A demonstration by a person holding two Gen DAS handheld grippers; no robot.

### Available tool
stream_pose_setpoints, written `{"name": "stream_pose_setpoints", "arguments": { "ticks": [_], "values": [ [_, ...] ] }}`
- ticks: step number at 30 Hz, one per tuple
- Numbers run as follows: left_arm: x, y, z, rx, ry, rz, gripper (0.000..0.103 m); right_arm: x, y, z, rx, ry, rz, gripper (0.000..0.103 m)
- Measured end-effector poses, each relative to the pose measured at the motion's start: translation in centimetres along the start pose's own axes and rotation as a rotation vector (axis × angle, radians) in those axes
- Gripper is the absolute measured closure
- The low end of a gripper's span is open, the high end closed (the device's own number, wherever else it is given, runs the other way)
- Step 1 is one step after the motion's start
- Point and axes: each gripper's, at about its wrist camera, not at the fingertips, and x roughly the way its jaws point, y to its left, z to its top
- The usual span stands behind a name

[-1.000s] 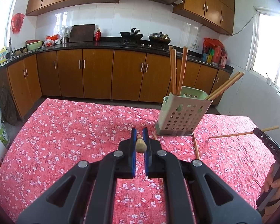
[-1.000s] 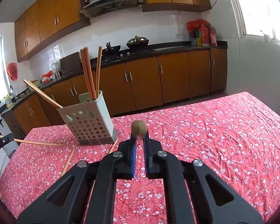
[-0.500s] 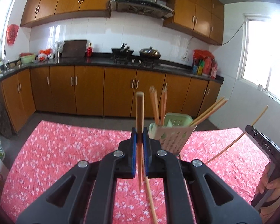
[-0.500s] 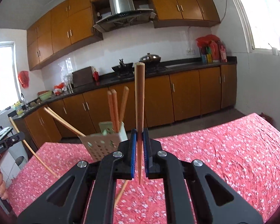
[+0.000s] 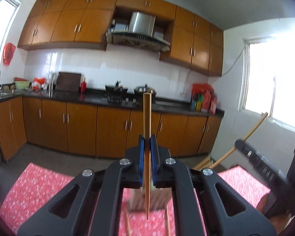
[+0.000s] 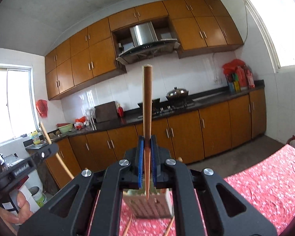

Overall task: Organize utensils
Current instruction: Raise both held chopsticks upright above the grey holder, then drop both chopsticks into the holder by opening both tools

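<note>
Lifting both chopsticks upright, left gripper [image 5: 147, 145] clamps one chopstick [image 5: 147, 118], right gripper [image 6: 147, 145] another [image 6: 147, 102]; tips now hang above the holder [image 6: 147, 206], ready to drop in.

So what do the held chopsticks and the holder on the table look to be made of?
Chopsticks: probably wood or bamboo, with a matte orange-brown shaft and a pale cut end. Holder: likely plastic, pale cream, with what look like rows of holes, though it is blurred. Each hand-held gripper is shut on one chopstick.

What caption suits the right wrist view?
Right gripper holds a chopstick upright above the holder.
</note>
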Motion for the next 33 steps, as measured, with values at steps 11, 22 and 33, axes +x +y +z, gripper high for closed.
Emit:
{"name": "stream_pose_setpoints", "arguments": {
  "ticks": [11, 22, 33],
  "values": [
    [5.1, -0.7, 1.7, -0.025, -0.114, 0.070, 0.095, 5.1, -1.7, -1.9, 0.022, 0.056, -0.038, 0.095],
    [9.7, 0.2, -1.4, -0.054, -0.016, 0.084, 0.095, 6.4, -1.7, -3.5, 0.005, 0.120, -0.036, 0.095],
    [10.3, 0.8, -1.8, -0.055, 0.041, 0.078, 0.084, 6.9, -0.8, -3.0, -0.020, 0.151, -0.041, 0.072]
  ]
}}
